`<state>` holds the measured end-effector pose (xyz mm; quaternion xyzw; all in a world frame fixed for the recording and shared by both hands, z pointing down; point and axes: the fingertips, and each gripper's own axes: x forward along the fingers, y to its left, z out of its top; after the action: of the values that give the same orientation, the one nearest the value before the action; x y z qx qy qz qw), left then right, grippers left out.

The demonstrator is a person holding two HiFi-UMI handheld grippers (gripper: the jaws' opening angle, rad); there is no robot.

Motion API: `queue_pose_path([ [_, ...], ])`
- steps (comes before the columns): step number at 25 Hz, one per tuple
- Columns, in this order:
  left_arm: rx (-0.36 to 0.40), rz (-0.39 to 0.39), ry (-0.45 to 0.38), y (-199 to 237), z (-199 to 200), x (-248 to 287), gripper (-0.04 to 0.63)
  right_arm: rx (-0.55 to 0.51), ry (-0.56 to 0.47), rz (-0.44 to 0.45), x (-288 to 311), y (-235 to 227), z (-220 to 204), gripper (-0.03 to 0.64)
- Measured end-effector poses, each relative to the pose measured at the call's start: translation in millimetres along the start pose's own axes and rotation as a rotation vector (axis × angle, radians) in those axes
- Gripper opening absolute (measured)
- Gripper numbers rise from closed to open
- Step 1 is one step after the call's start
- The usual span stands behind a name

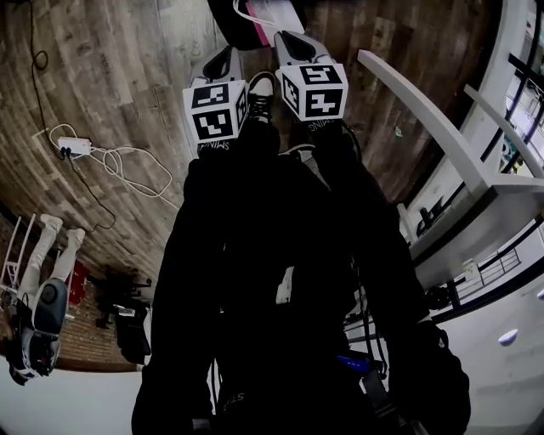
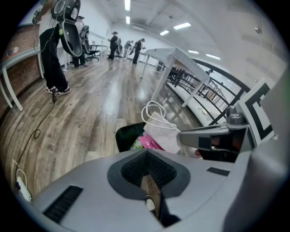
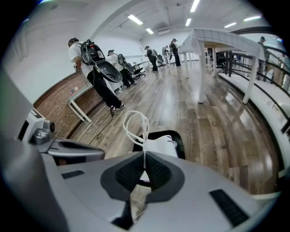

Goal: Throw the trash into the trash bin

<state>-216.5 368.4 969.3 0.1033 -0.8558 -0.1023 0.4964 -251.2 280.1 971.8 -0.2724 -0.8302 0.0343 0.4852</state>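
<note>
A white paper bag with white cord handles and a pink print stands in the mouth of the black trash bin. My left gripper is shut, and a brown paper edge that seems to belong to the bag shows between its pads. My right gripper is shut on the bag's top edge, with the handle loops rising just ahead over the bin. In the head view both grippers point down side by side at the bag. The bin's inside is mostly hidden.
A white table stands to the right of the bin, with a railing beyond it. A power strip and its cable lie on the wooden floor to the left. Several people stand further off by desks.
</note>
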Motion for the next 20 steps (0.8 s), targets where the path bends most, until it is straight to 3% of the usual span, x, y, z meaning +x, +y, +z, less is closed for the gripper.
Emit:
queue_pose_path([
  [20,-0.008,0.008,0.011,4.9,-14.0,2.0,0.0,0.012,0.015,0.009,20.6,-8.3,-7.9,0.021],
])
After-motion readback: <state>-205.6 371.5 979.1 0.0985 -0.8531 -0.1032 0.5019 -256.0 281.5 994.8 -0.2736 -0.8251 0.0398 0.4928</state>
